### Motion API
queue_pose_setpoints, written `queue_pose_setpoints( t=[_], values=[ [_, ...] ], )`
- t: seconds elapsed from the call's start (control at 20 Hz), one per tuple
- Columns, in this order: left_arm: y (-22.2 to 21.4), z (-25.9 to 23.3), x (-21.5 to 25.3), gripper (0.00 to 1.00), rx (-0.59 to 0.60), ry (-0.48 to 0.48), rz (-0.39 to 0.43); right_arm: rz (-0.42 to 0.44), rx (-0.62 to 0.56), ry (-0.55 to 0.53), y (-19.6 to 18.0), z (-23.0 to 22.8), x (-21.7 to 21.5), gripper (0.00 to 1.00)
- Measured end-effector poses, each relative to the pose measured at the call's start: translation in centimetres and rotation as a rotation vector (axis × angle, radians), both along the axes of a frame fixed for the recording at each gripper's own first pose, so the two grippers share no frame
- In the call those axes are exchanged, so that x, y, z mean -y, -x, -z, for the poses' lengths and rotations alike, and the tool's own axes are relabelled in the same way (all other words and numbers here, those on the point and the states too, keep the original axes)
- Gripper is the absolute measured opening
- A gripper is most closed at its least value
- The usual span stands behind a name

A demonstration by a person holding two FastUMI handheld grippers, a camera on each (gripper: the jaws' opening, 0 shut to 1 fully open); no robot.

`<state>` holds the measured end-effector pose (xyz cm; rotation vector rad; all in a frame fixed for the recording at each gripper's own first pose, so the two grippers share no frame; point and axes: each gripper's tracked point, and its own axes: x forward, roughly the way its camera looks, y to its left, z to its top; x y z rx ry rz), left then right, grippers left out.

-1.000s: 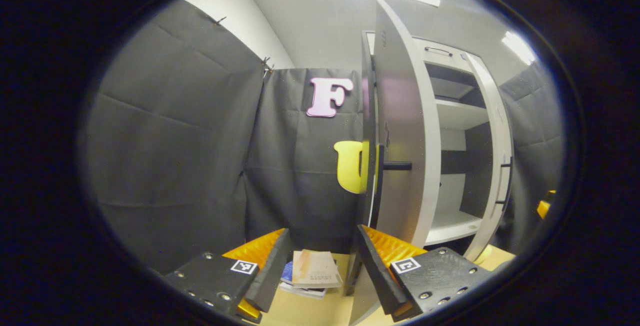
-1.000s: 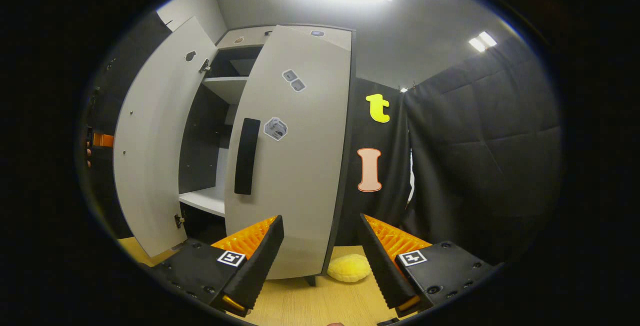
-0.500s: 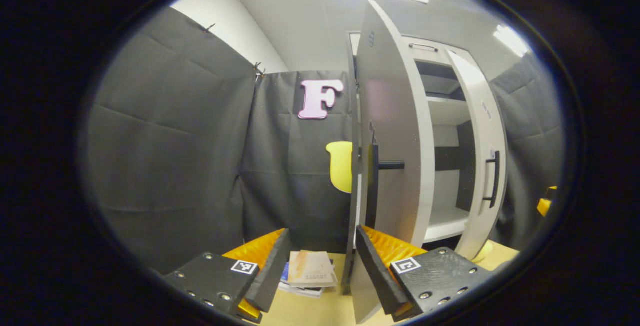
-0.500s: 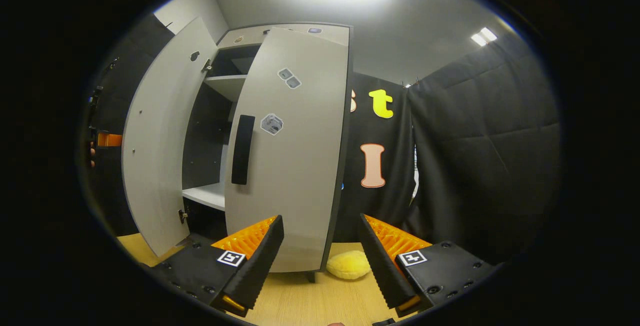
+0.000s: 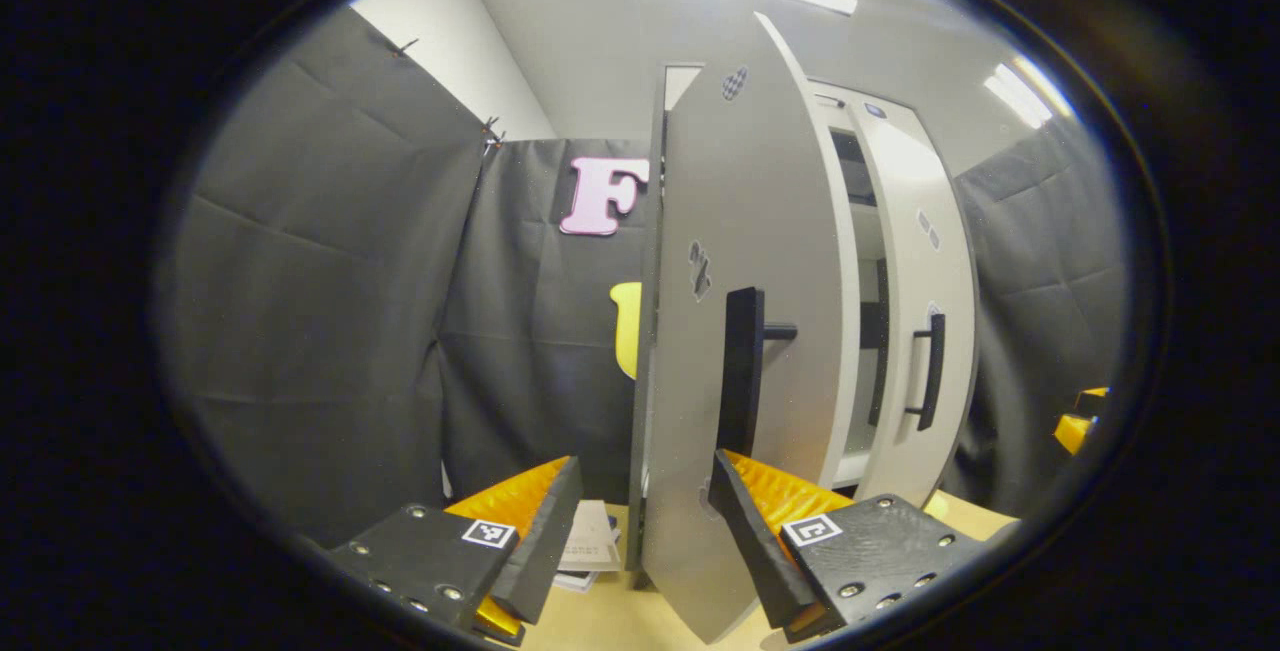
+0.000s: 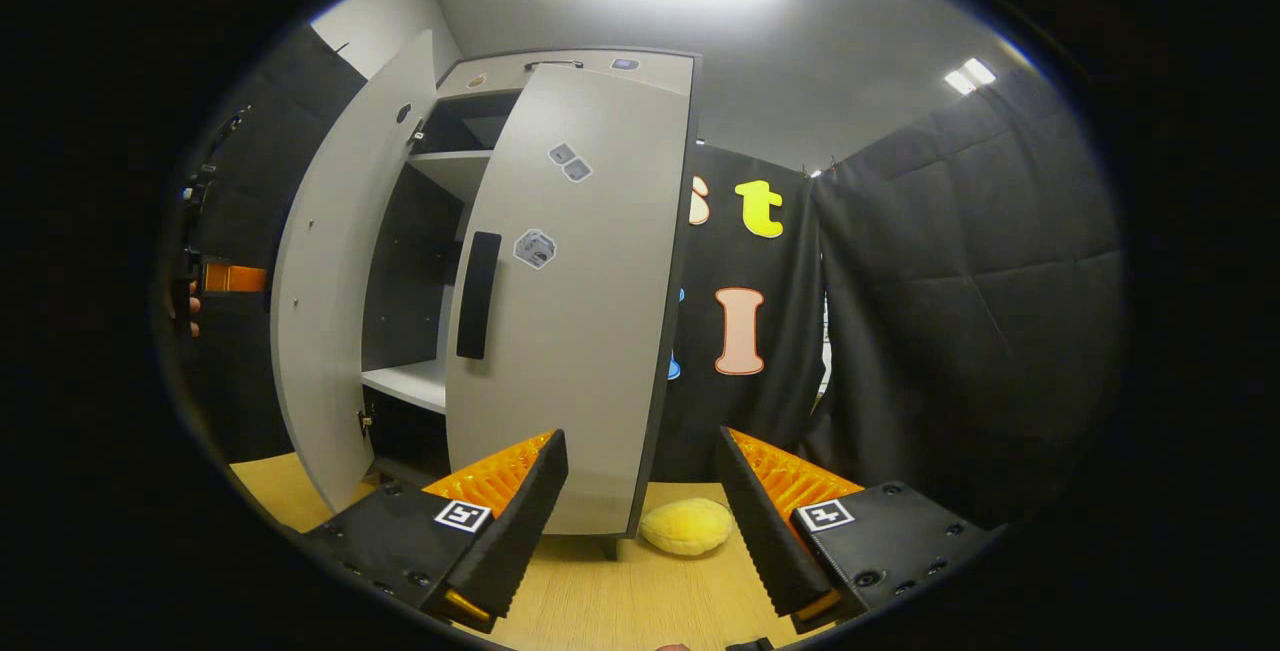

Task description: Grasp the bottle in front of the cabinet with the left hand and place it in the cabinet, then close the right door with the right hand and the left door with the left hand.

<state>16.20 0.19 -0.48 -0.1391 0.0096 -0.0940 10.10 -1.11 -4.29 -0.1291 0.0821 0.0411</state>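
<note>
The door-closing step is judged in hand: the grey left door (image 5: pixel 740 331) with a black handle stands half open against the spread left tongs (image 5: pixel 640 521). The spread right tongs (image 6: pixel 640 511) face the nearly closed grey right door (image 6: pixel 580 311). The bottle cannot be made out, presumably inside the tall grey cabinet (image 6: pixel 440 231). A further push is called for.

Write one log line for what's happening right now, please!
phase: closing doors | left gripper: open, at left door | right gripper: open, near right door | cabinet: both doors ajar
</note>
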Motion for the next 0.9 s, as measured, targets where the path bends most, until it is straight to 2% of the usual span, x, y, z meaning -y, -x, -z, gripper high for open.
queue_pose_setpoints(
  t=[0.35, 0.7, 0.75, 0.9],
  values=[
    [-1.1, -0.3, 3.7, 0.88, 0.006, 0.014, 0.052, 0.04, -0.004, 0.002, 1.1, -0.2, 2.2, 0.95],
    [-4.0, -1.3, 8.3, 0.88, 0.028, 0.048, 0.126, 0.083, -0.01, 0.0, 2.3, -0.1, 3.7, 0.95],
    [-4.5, -1.1, 9.4, 0.88, 0.026, 0.047, 0.139, 0.087, -0.013, -0.002, 2.5, 0.1, 3.9, 0.92],
    [-5.5, -0.9, 11.4, 0.88, 0.03, 0.029, 0.16, 0.092, -0.022, -0.002, 3.1, 0.4, 4.2, 0.95]
  ],
)
